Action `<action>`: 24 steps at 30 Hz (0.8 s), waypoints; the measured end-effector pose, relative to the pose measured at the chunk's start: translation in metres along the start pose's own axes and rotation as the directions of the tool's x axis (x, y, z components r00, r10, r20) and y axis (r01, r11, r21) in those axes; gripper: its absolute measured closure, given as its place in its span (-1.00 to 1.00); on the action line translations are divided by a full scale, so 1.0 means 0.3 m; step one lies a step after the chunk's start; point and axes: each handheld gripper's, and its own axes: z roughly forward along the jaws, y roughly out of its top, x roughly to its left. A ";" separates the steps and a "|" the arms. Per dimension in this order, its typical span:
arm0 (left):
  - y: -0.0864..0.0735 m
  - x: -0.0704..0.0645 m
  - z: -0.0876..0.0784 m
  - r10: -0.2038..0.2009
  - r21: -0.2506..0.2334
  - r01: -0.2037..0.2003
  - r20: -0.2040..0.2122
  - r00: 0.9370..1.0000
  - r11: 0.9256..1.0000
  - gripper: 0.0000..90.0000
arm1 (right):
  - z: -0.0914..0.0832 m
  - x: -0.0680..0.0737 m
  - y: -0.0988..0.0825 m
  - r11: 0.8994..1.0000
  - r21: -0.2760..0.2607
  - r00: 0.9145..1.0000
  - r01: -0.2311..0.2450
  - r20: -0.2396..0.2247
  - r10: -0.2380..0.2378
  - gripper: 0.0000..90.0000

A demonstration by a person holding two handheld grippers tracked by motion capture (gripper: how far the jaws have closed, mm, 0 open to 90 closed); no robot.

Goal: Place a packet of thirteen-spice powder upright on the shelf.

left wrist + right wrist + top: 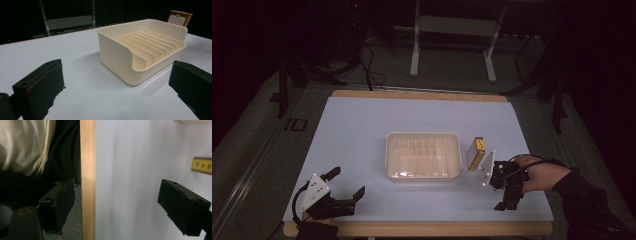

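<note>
A cream tray point(457, 162) with a row of slot dividers sits at the middle of the white table top. Its near wall point(115, 55) faces my left gripper. Just right of the tray stands a small yellow and maroon box point(476, 153), whose top point(180, 18) rises behind the tray and whose edge point(202, 165) lies at the right. My left gripper point(346, 183) rests at the table's front left, open and empty point(118, 82), aimed at the tray. My right gripper point(499, 190), held in a hand, hovers just in front of the box, open with nothing between its jaws point(122, 202).
The table's wooden front edge point(88, 180) runs under the right gripper, with the person's clothing point(25, 145) beyond it. Bare white table top point(362, 130) lies left of and behind the tray. A metal stand point(414, 50) and cables sit on the dark floor behind the table.
</note>
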 end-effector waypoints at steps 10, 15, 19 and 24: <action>-0.004 0.002 0.002 0.001 0.004 -0.002 0.011 1.000 1.000 -1.00 | -0.037 0.000 0.052 0.999 -0.009 0.998 0.048 0.042 -0.048 -0.68; -0.011 0.005 -0.011 -0.001 0.003 0.001 0.012 1.000 1.000 -1.00 | -0.089 -0.002 0.073 0.998 -0.031 0.995 0.060 0.077 -0.057 -0.70; -0.013 0.005 -0.020 -0.004 0.000 0.004 0.007 1.000 1.000 -1.00 | -0.137 -0.013 0.088 0.996 -0.070 0.992 0.052 0.115 -0.043 -0.70; -0.016 0.000 -0.032 0.005 -0.001 -0.005 0.002 1.000 1.000 -1.00 | -0.172 -0.032 0.103 0.996 -0.080 0.987 0.047 0.157 -0.034 -0.70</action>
